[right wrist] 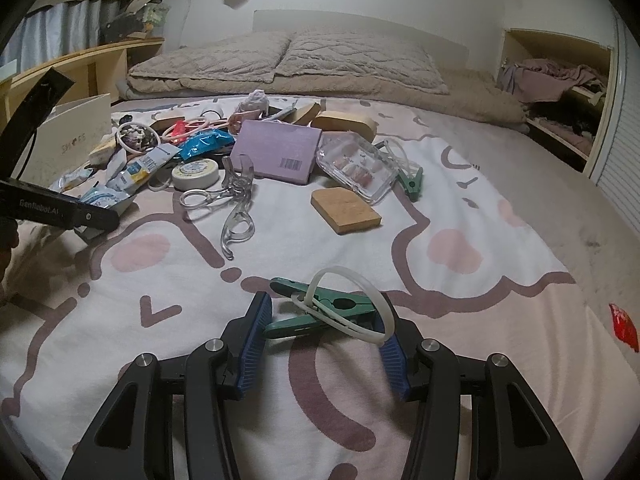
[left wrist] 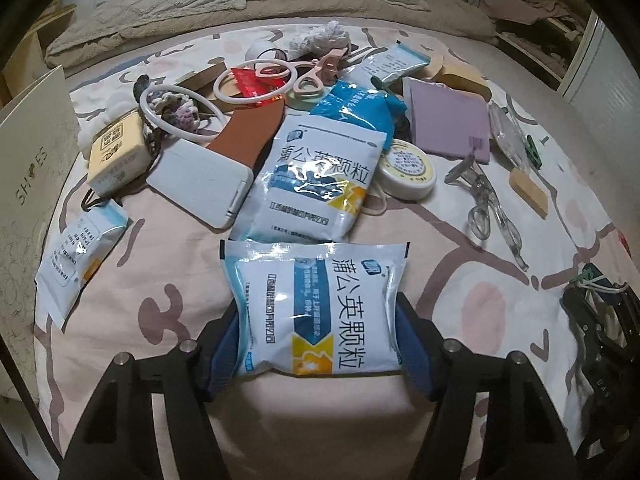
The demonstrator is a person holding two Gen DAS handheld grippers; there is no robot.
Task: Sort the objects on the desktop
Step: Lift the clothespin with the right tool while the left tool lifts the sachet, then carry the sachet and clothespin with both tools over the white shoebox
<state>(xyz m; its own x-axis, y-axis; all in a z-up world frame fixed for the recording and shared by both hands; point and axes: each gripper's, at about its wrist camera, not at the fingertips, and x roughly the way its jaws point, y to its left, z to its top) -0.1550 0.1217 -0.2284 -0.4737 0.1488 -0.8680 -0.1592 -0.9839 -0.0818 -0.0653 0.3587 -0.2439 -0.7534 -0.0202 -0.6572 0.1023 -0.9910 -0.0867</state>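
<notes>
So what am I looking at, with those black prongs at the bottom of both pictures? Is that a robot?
No robot: a person holds a two-finger gripper in each hand, and a wide-angle camera on each looks along its fingers. One picture is from the left gripper, whose blue pads pinch a white medicine sachet. The other is from the right gripper, closed on a green clip with a white loop. Both hang over a patterned blanket on a bed, strewn with clutter: another sachet, a purple box, a clear eyelash curler, a round tin.
</notes>
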